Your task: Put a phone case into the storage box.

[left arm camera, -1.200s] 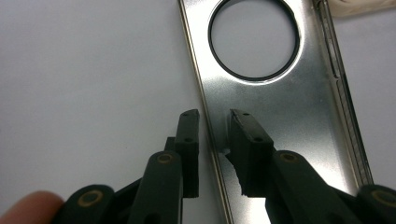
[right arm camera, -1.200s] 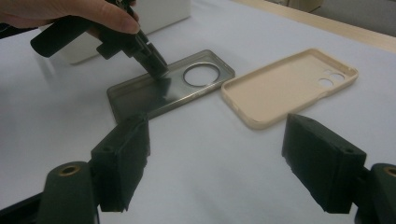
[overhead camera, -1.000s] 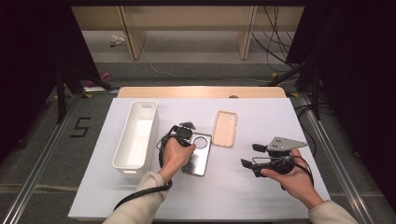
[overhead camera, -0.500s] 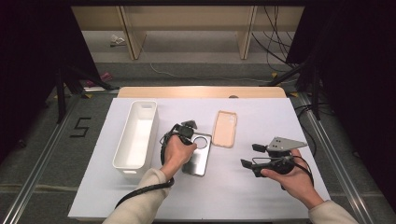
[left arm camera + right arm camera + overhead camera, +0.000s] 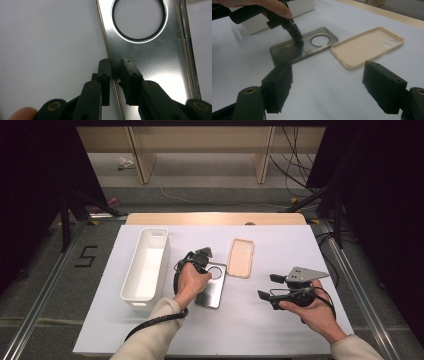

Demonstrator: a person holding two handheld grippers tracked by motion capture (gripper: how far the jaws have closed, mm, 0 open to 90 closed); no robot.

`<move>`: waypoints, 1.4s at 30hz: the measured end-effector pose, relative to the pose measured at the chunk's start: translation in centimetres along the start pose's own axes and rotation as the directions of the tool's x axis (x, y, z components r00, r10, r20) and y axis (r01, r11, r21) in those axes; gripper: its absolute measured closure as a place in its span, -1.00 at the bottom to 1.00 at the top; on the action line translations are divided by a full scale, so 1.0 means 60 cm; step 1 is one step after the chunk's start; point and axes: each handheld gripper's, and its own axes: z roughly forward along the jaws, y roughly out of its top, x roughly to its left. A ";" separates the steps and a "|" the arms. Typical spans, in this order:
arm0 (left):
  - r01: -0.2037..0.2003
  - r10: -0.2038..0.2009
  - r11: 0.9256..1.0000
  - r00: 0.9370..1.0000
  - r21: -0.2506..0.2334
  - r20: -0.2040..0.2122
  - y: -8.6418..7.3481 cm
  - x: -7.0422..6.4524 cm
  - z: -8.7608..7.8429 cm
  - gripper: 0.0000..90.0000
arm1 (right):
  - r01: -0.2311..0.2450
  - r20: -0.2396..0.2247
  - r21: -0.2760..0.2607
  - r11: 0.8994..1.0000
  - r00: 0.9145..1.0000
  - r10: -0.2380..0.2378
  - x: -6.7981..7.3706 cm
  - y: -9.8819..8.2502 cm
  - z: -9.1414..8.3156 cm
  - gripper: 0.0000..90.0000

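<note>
A silver phone case [image 5: 214, 295] with a round hole lies flat mid-table. My left gripper [image 5: 202, 274] points down at its left rim. In the left gripper view the jaws [image 5: 115, 65] sit on either side of that thin rim [image 5: 113, 75], nearly closed and gripping it, with the case's shiny inside [image 5: 155, 60] to the right. A beige phone case [image 5: 241, 257] lies open side up just to the right. My right gripper [image 5: 267, 286] hovers over bare table at the right, open with nothing in it. Its view shows both cases [image 5: 287, 51] [image 5: 367, 46] and the left gripper [image 5: 298, 38].
A long white bin [image 5: 146, 265] stands left of the silver case, close to the left hand; its wall shows at the top of the right gripper view [image 5: 254, 23]. The white table sheet [image 5: 280, 335] ends at a wooden strip [image 5: 215, 218] at the back.
</note>
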 end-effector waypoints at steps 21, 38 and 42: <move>0.032 -0.031 0.999 0.999 0.015 -0.040 0.005 -0.007 0.001 0.80 | 0.007 -0.003 0.003 1.000 1.000 -0.007 0.001 0.000 0.001 -0.44; 0.057 -0.057 0.998 0.997 0.014 -0.056 0.005 -0.010 0.001 0.83 | 0.009 -0.004 0.005 1.000 1.000 -0.009 0.001 0.000 0.001 -0.43; 0.062 -0.061 0.998 0.996 0.015 -0.059 0.005 -0.011 0.001 0.83 | 0.009 -0.004 0.006 1.000 1.000 -0.009 0.001 0.000 0.001 -0.43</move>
